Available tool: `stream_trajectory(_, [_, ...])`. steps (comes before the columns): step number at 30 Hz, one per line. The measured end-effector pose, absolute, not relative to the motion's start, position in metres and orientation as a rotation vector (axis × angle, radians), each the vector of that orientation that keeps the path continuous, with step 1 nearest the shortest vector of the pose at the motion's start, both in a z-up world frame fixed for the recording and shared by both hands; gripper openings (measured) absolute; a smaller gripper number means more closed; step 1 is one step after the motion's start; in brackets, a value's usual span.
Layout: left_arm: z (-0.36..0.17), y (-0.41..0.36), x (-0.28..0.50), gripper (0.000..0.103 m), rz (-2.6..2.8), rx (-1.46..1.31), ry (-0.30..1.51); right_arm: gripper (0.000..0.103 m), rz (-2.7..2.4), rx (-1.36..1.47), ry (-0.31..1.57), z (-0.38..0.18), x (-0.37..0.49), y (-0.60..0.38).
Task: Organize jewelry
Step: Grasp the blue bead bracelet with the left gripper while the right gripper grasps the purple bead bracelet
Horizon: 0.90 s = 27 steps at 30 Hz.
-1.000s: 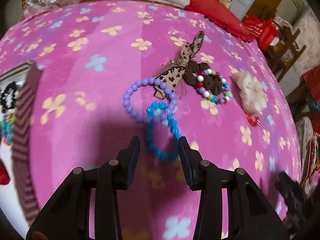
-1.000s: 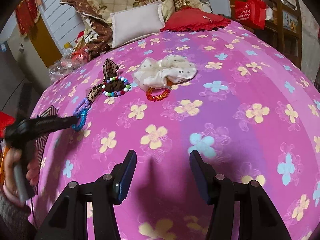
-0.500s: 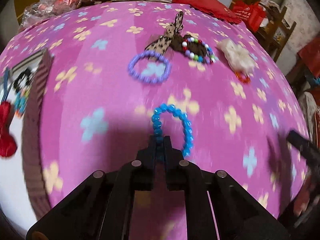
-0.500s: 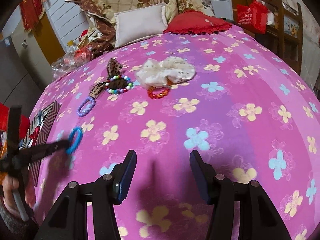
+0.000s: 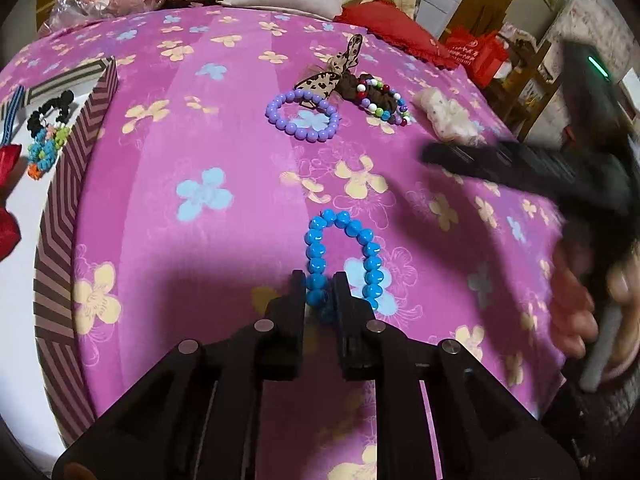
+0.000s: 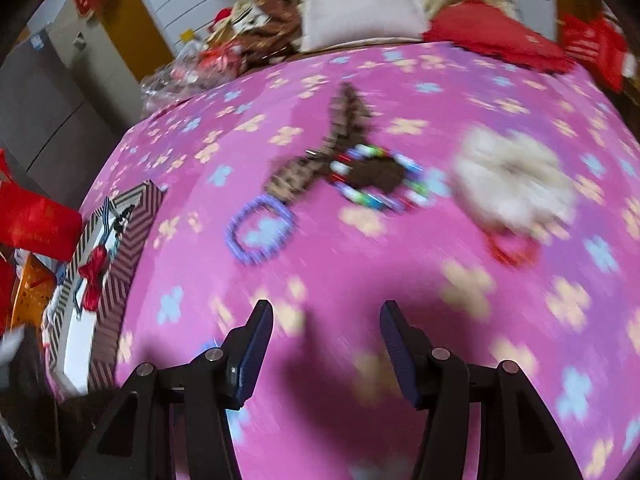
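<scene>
risk: my left gripper (image 5: 319,294) pinches only one side of the blue round-bead bracelet (image 5: 343,256), held over the pink flowered bedspread (image 5: 224,152) near its left edge; a jolt could drop it short of the striped box (image 5: 60,224). my right gripper (image 6: 326,338) is spread, empty.

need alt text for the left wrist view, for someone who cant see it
The left claw is shut on a blue bead bracelet above a pink floral bedspread. Farther off lie a purple bead bracelet and a multicolored bead bracelet; a striped box sits at left, and the right claw reaches in, blurred.
</scene>
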<state>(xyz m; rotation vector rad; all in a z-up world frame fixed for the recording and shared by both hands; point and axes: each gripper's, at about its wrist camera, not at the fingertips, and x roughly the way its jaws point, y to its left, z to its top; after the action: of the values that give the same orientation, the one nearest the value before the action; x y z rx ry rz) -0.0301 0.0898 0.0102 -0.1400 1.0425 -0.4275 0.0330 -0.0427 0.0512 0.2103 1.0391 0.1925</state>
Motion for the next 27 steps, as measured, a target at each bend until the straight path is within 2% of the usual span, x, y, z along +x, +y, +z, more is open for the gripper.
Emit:
stream_trajectory(6, [0.008,0.097,-0.025,0.016,-0.473,-0.209,1.051,0.052,0.186,0.165,1.082,0.034,0.096,-0.007])
stream_trajectory(8, [0.008,0.098,-0.024,0.016,-0.483,-0.221,1.052,0.044,0.170,0.125,1.094,0.027,0.108,0.002])
stream_trajectory(9, [0.008,0.098,-0.023,0.016,-0.487,-0.228,1.055,0.043,0.160,0.107,1.092,0.026,0.110,0.005])
stream_trajectory(12, [0.008,0.101,-0.023,0.020,-0.502,-0.253,1.061,0.027,0.104,0.018,1.072,0.026,0.110,0.013])
stream_trajectory(13, [0.008,0.101,-0.022,0.022,-0.507,-0.269,1.062,0.015,0.091,-0.011,1.071,0.027,0.108,0.013])
stream_trajectory(14, [0.008,0.101,-0.022,0.023,-0.509,-0.274,1.062,0.009,0.088,-0.024,1.073,0.027,0.106,0.012])
stream_trajectory(19, [0.011,0.092,-0.025,0.027,-0.494,-0.233,1.044,0.009,0.069,0.029,1.088,0.028,0.078,-0.017])
stream_trajectory(25, [0.011,0.073,-0.027,0.026,-0.484,-0.160,1.006,0.009,0.039,0.068,1.102,0.030,0.024,-0.056])
stream_trajectory(26, [0.011,0.070,-0.028,0.021,-0.478,-0.141,1.002,0.009,0.036,0.076,1.103,0.029,0.016,-0.061])
stream_trajectory(27, [0.008,0.066,-0.026,0.007,-0.472,-0.117,1.017,0.009,0.031,0.087,1.102,0.030,0.007,-0.066])
